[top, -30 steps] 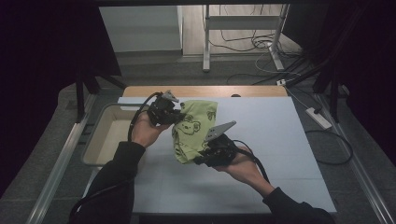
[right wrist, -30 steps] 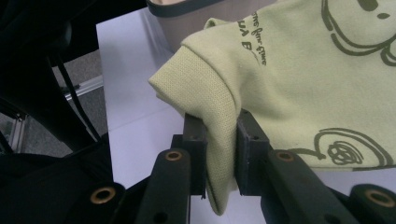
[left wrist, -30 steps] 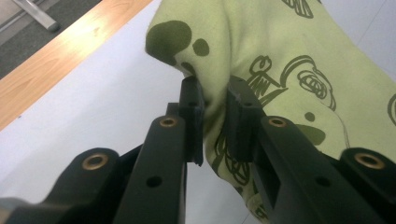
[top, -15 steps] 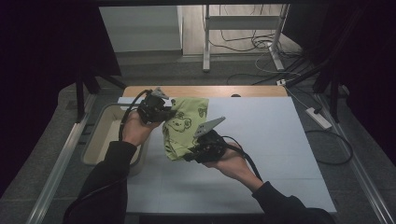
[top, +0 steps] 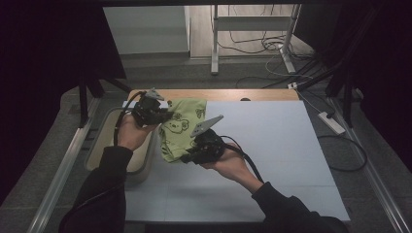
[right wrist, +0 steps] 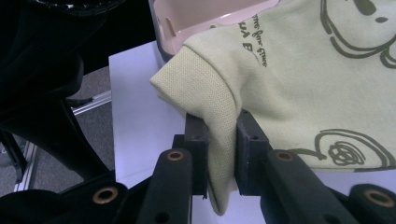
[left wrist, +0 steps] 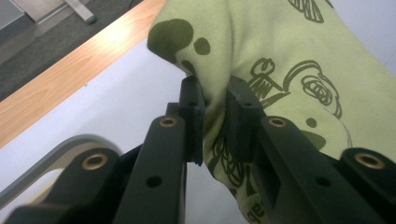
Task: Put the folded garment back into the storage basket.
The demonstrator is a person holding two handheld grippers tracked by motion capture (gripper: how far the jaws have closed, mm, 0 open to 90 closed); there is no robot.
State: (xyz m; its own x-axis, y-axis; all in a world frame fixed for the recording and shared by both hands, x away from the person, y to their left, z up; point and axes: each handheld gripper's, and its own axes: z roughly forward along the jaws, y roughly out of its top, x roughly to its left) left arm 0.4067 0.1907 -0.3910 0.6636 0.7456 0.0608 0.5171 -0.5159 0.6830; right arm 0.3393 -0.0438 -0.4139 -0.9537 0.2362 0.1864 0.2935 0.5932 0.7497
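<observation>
A light green cloth [top: 177, 128] printed with dark bear drawings is held up between both grippers over the table's left part. My left gripper [top: 163, 115] is shut on its upper left edge; in the left gripper view the green cloth [left wrist: 280, 70] is pinched between the black jaws at the left gripper [left wrist: 215, 105]. My right gripper [top: 189, 156] is shut on the lower edge, and the right gripper view has a ribbed hem of the cloth [right wrist: 289, 79] folded over and clamped at the right gripper [right wrist: 219, 140].
A beige bin [top: 99, 145] stands off the left edge of the pale blue table [top: 272, 145]; its pink rim [right wrist: 187, 18] lies just behind the cloth. A wooden strip [top: 243, 94] runs along the table's far edge. A power strip [top: 333, 122] lies on the floor at right.
Both grippers have carried the cloth leftward, toward the bin, still clamped on it. The right hand has come in closer under the cloth.
</observation>
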